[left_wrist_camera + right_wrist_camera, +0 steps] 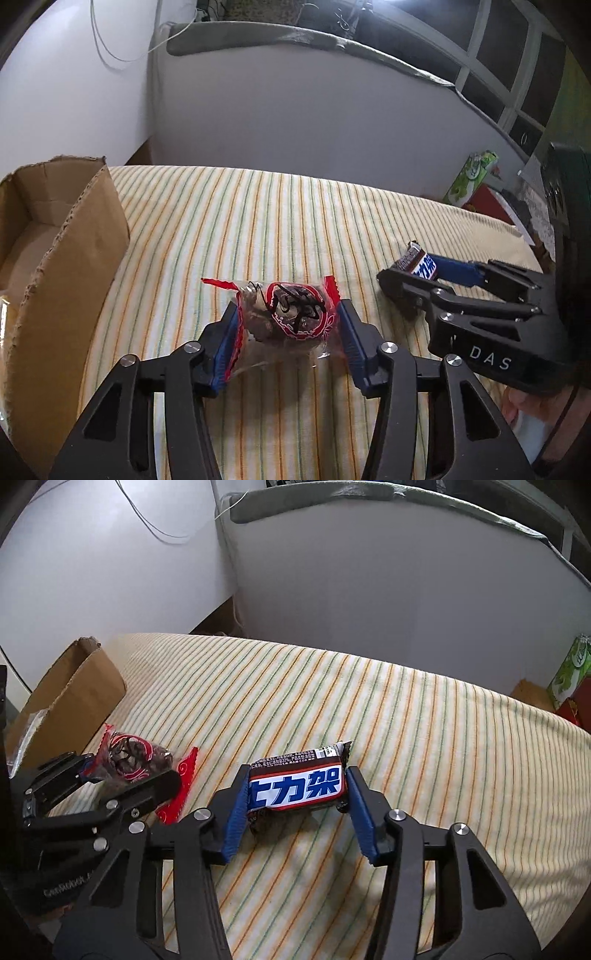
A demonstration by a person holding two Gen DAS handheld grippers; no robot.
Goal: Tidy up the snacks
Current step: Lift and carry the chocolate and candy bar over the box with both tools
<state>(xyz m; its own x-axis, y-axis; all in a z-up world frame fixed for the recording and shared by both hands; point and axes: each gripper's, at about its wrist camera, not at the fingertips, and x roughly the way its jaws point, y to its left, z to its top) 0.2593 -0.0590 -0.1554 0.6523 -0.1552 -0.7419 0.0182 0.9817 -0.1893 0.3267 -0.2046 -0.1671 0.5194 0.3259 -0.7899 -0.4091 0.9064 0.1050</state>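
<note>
Snacks are being picked up two at a time, one in each gripper, over the striped cloth (258, 221). The left gripper (286, 317) is clenched on a clear packet (286, 314) with red crimped ends and something dark inside; its blue pads (225, 339) press the wrapper from both sides. From the right wrist view the same packet (135, 757) sits low, and I cannot say whether it is lifted or resting on the cloth. The right gripper (297, 786) grasps a chocolate bar (295, 784) by its two ends, the white label facing up; the bar (417, 262) shows again at the right of the left wrist view, with the right gripper (424, 275) around it.

A torn cardboard box (55, 240) stands open at the left, near the left gripper and well apart from the bar. I would judge this the carry step: both grips look made, neither snack is in the box yet.

Next, I think, the left gripper should swing over the box wall and release inside, and the right must travel farther across. The packet's loose wrapper could slip, so a firm hold seems wise.
</note>
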